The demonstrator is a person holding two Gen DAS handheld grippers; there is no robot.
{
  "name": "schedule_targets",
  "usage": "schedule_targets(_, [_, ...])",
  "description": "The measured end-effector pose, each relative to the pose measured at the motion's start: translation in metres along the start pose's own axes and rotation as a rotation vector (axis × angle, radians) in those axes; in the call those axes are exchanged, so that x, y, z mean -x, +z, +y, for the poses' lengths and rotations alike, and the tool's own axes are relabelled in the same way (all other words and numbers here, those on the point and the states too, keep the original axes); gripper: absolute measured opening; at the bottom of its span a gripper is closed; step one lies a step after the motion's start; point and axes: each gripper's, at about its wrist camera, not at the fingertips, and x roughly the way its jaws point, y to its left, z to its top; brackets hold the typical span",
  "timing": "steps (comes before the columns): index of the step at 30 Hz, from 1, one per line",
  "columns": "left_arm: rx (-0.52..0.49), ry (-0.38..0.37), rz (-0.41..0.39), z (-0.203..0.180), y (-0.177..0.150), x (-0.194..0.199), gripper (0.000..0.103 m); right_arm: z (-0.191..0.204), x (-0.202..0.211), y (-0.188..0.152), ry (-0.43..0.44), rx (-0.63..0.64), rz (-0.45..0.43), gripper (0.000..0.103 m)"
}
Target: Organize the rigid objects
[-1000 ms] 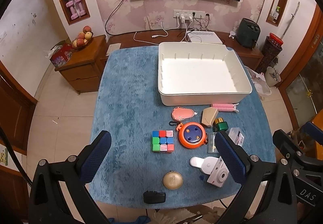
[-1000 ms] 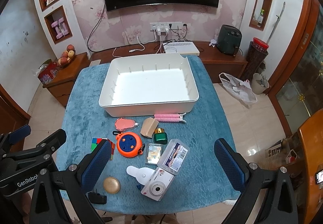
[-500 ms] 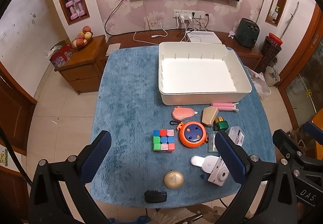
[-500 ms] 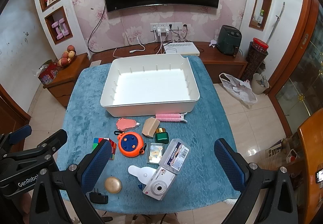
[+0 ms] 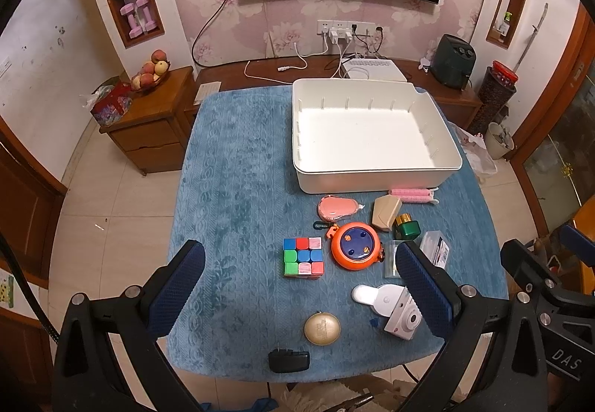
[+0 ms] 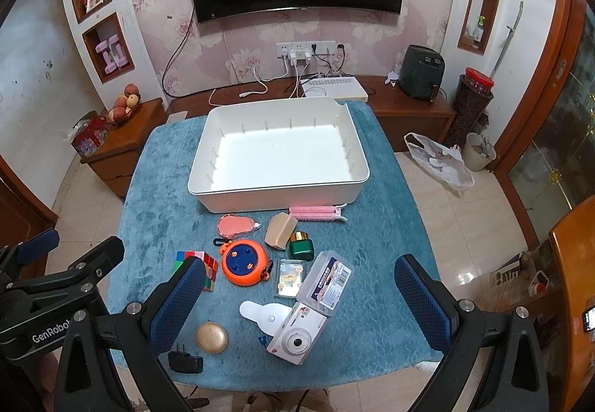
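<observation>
**Nothing binned yet: first pick pending**

Both wide open, holding nothing: left hand-held gripper point(image 5: 299, 285) and right hand-held gripper point(image 6: 297, 295), hovering above the near edge of the table point(image 5: 230, 189). White bin point(image 5: 372, 137) empty, at the far right part of the table. Items clustered between bin and near edge: cube point(image 5: 303, 257) mid-table, orange reel point(image 5: 356, 245) just right of it, pink case point(image 5: 336, 208) and pink roller point(image 5: 411, 194) close to the bin's near wall, green jar point(image 5: 406, 226), clear box point(image 6: 327, 278), white camera point(image 6: 297, 334) and gold disc point(image 5: 322, 328) toward the near edge, black plug point(image 5: 289, 361) at the near edge. Best start likely: isolated cube for left, camera for right. Descend straight, straddle flat sides, avoid nudging neighbours. Lift clear of the bin wall before release.
</observation>
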Motion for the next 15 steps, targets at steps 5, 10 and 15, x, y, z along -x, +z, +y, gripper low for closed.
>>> schedule_targets(5, [-0.007, -0.005, -0.003, -0.001, 0.000, 0.002, 0.102, 0.001, 0.009, -0.002, -0.001, -0.016, -0.011, 0.102])
schedule_targets(10, [-0.012, -0.010, -0.008, -0.002, 0.001, 0.005, 0.102, 0.001, 0.010, -0.005, 0.000, -0.024, -0.018, 0.102])
schedule_targets(15, [-0.015, -0.015, -0.006, -0.001, -0.001, 0.008, 0.102, 0.002, 0.011, -0.008, 0.004, -0.024, -0.019, 0.102])
